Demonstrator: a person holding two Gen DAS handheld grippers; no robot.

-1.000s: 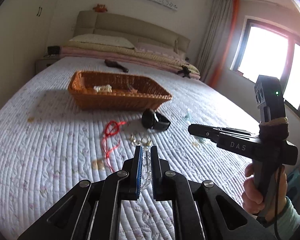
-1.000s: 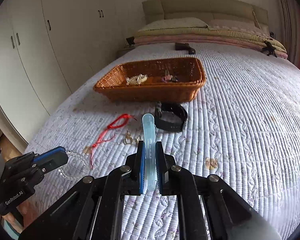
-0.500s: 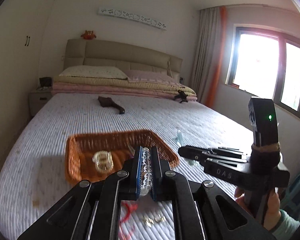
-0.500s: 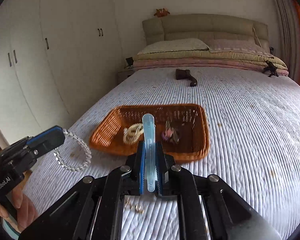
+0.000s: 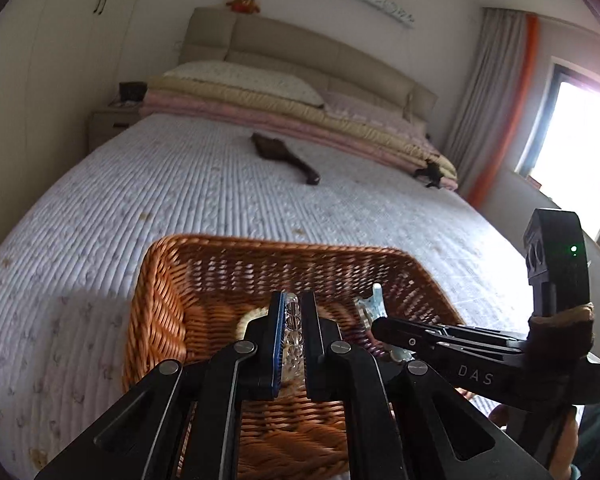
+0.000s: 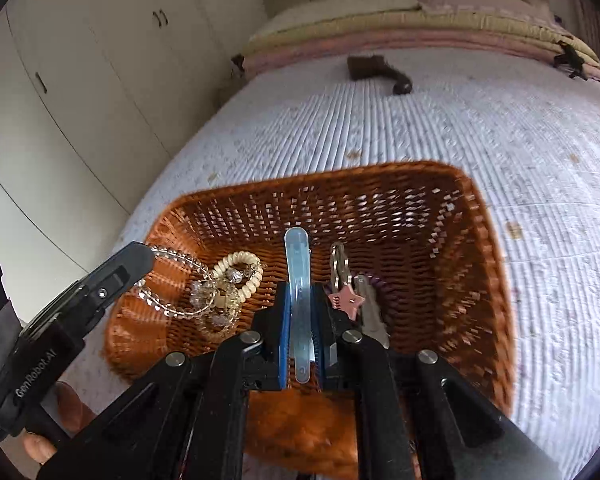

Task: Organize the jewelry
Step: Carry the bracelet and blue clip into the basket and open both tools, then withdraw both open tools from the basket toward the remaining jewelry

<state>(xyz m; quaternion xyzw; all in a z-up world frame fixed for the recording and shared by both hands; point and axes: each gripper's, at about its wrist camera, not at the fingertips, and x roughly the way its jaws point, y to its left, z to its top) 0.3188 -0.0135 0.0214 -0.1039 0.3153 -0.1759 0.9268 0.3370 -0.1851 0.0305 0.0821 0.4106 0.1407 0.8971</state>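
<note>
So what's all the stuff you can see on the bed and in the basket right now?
basket: one, orange-brown wicker, on the bed
bead bracelet: one, clear, held over the basket by the left tool
hair clip: one, pale blue, held by the right tool
coil hair tie: one, cream, in the basket
star clip: one, pink, in the basket
brush: one, dark brown, on the bed beyond the basket
bedspread: one, white quilted
pillow: one, cream, at the headboard
left tool: black, shut on the bracelet
right tool: black, shut on the hair clip
</note>
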